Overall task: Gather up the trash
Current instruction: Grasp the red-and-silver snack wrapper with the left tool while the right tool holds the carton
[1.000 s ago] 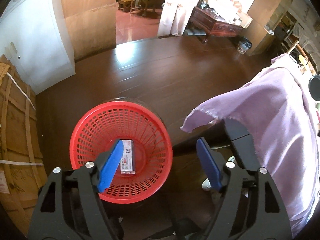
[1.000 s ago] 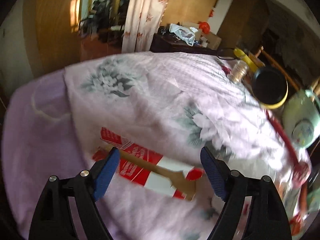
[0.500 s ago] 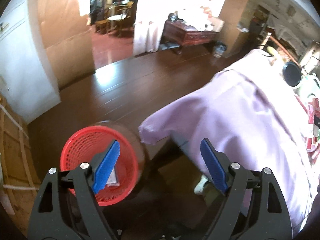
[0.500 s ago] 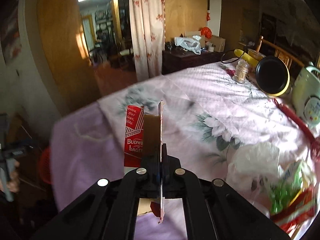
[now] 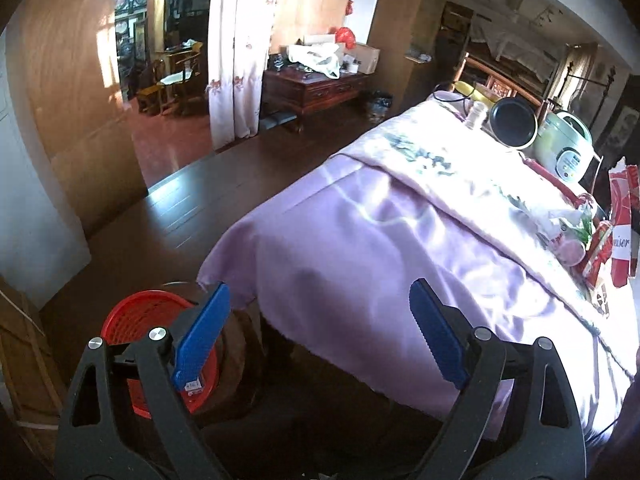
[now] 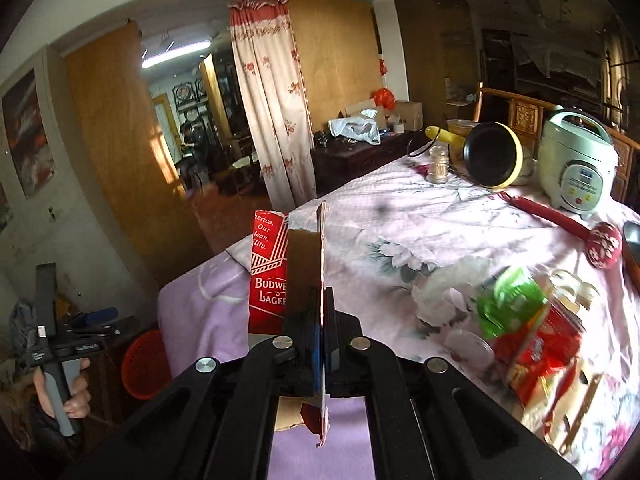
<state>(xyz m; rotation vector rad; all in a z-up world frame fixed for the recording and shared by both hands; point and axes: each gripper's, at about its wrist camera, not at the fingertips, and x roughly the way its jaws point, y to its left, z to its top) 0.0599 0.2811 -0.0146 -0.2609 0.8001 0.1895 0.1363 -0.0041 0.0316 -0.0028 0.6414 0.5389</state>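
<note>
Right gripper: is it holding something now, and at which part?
Yes. The right gripper is shut on the red beer carton piece, pinching one flat cardboard panel edge-on, near its lower end.

Left wrist: above the floor beside the surface (image 5: pixel 360 240), looking down along its tongs (image 5: pixel 320 336) — red basket (image 5: pixel 132 320) near.
Right wrist: over the surface (image 6: pixel 400 224), facing across it.
Shared: surface, basket (image 6: pixel 144 364), rice cooker (image 5: pixel 568 140), doorway curtain (image 6: pixel 272 112).

Left tongs (image 5: pixel 318 330) opening, empty; right tongs (image 6: pixel 322 330) clamped tight.
</note>
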